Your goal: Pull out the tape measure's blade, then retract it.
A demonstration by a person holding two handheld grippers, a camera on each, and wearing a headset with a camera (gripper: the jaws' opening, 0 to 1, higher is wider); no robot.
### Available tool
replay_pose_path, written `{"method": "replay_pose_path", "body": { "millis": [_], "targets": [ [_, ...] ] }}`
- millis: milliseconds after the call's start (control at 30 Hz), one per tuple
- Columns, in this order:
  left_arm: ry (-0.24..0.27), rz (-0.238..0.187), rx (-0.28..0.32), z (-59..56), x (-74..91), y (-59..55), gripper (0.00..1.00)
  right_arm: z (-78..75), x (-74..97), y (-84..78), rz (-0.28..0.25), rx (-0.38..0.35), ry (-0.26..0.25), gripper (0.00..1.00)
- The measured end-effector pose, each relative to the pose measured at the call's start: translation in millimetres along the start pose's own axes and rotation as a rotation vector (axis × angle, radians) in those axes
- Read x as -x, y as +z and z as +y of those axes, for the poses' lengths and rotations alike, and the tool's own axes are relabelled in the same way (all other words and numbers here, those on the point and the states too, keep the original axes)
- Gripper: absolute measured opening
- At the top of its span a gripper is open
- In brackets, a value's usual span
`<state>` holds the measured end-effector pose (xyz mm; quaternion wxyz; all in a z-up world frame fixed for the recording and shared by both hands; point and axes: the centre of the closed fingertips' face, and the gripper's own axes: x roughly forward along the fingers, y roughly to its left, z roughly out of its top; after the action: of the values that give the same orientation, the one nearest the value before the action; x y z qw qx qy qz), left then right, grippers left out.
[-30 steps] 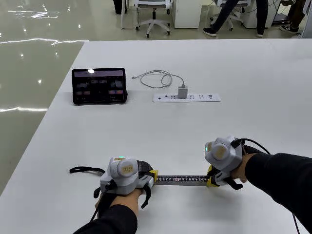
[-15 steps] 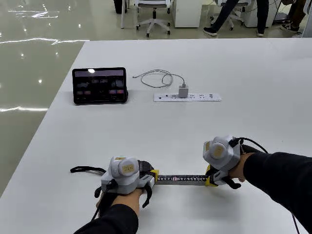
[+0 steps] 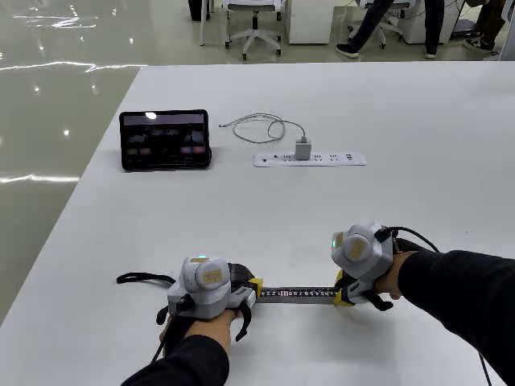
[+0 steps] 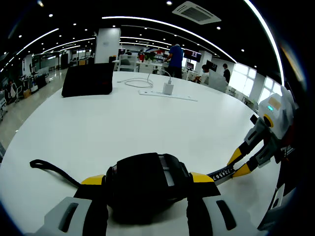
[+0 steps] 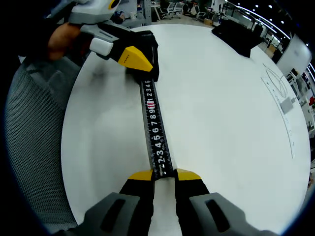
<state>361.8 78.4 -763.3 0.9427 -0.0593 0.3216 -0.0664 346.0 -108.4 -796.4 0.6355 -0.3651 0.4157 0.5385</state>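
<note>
A black tape measure case (image 4: 147,184) sits on the white table, clamped between the yellow-tipped fingers of my left gripper (image 3: 241,293). Its black wrist strap (image 3: 143,279) trails off to the left. The dark blade (image 3: 298,293) with white numbers (image 5: 155,132) runs out of the case to the right, low over the table. My right gripper (image 3: 342,294) is shut on the blade's end (image 5: 162,172), its two yellow tips pinching the hook. The blade shows roughly fifteen centimetres of scale between the two grippers.
A dark tablet (image 3: 165,139) stands at the back left. A white power strip (image 3: 310,159) with a charger and coiled cable (image 3: 261,129) lies behind the grippers. The table's left edge (image 3: 72,217) drops to a glossy floor. Office chairs and people are far behind.
My right gripper has moved slightly left toward the case, so the exposed blade is a little shorter. The left gripper and the case have stayed put.
</note>
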Motion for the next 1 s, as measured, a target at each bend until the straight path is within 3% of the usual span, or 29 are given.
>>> {"method": "replay_pose_path", "body": {
  "millis": [1000],
  "targets": [
    [-0.003,-0.001,0.002,0.7,-0.2,0.1,0.61,2.8,-4.8,12.3,-0.007,0.015,0.000,0.12]
  ]
}}
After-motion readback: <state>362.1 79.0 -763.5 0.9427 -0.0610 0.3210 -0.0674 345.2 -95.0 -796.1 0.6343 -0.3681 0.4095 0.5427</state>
